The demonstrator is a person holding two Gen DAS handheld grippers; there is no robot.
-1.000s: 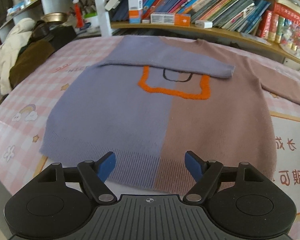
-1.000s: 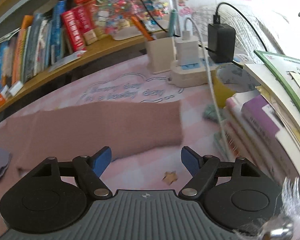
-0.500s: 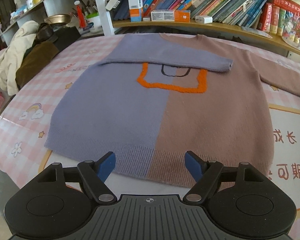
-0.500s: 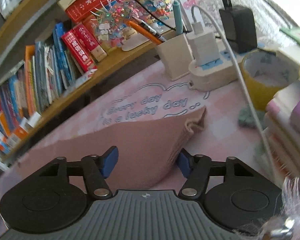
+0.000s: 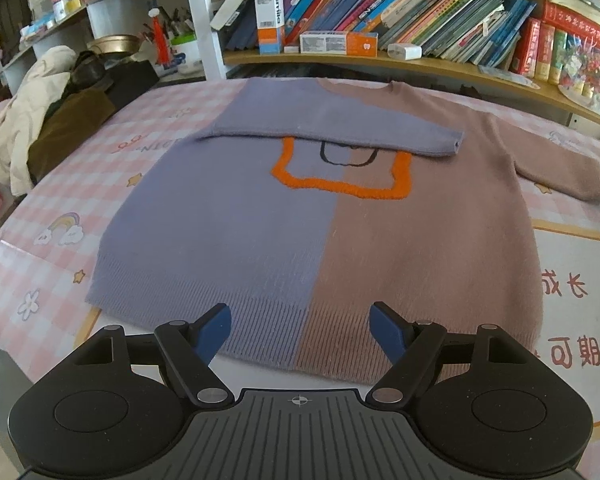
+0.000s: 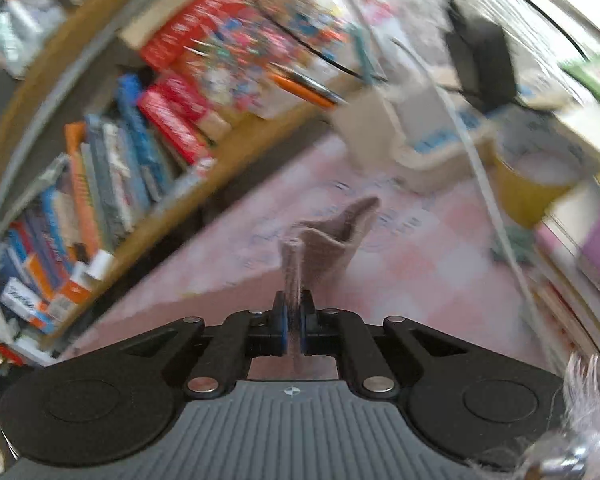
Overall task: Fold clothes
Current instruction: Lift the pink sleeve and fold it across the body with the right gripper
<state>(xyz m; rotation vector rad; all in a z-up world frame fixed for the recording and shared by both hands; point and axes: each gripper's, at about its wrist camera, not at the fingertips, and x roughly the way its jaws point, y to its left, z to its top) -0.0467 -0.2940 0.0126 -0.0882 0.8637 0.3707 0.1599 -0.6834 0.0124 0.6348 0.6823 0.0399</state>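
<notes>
1. The sweater (image 5: 300, 216) lies flat, front up, on a pink checked bedcover (image 5: 60, 208). Its hem is nearest the left wrist camera and its neckline is toward the bookshelf.
2. The garment is half lilac and half brown, split down the middle. An orange outline motif (image 5: 340, 184) sits on the chest.
3. The lilac sleeve (image 5: 340, 128) is folded across the chest. It covers the top of the motif, and its cuff ends on the brown half.
4. The brown sleeve (image 5: 568, 172) runs out toward the right edge of the left wrist view, resting on the bedcover.
5. The right gripper (image 6: 294, 320) has its blue pads pressed together on the brown sleeve cuff (image 6: 328, 244). The cuff stands bunched above the pads, raised off the bedcover. This view is motion-blurred.
6. The left gripper (image 5: 300, 328) hovers over the ribbed hem with its fingers wide apart. Nothing sits between them, and they do not touch the sweater.
7. A wooden bookshelf (image 5: 420, 64) runs along the far side of the bed, packed with leaning books (image 5: 400, 12).
8. A heap of clothing (image 5: 40, 112), cream and brown, sits at the left edge of the bed.
9. In the right wrist view, a white power strip (image 6: 432, 148) with a black charger (image 6: 484, 64) plugged into it stands beyond the cuff. A yellow tape roll (image 6: 532, 188) lies to its right.
</notes>
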